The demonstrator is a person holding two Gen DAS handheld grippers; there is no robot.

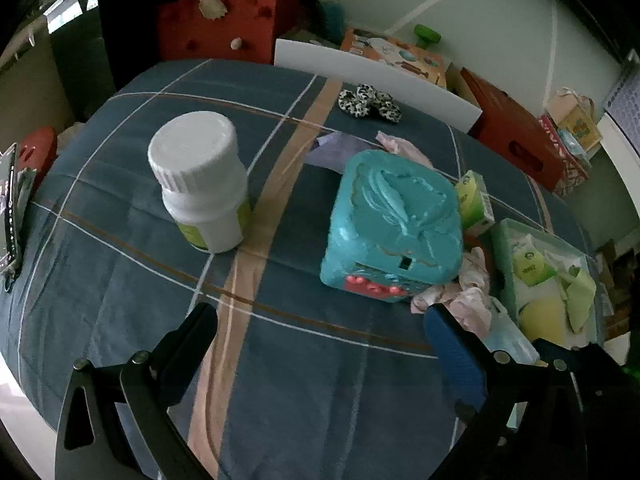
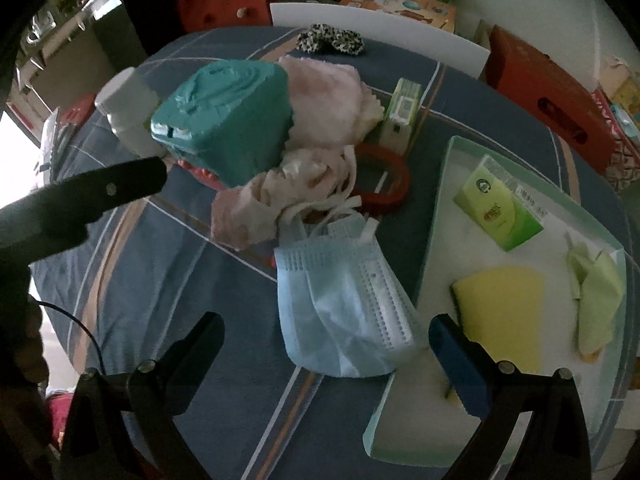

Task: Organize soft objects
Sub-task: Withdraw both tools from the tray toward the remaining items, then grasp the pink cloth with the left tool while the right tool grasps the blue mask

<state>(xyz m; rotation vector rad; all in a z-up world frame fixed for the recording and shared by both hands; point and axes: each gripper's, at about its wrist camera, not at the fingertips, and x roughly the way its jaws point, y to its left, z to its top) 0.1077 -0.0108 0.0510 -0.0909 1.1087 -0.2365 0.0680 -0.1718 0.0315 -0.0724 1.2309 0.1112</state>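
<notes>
Blue face mask (image 2: 344, 300) beside tray (image 2: 440, 184)

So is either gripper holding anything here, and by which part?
Nothing is held. The left gripper and the right gripper are both open, with the blue face mask lying loose.

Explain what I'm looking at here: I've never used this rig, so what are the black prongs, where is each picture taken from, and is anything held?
No robot: a person carries two handheld grippers, each with a fisheye camera looking along its fingers. The prongs at the bottom are those fingers.

Left gripper: open, empty, above the checked cloth, facing a white bottle and a teal box.

Right gripper: open, empty, over a blue face mask whose edge overlaps the tray. The tray holds a yellow sponge, a green tissue pack and a green cloth. Pink cloths lie by the box.
</notes>
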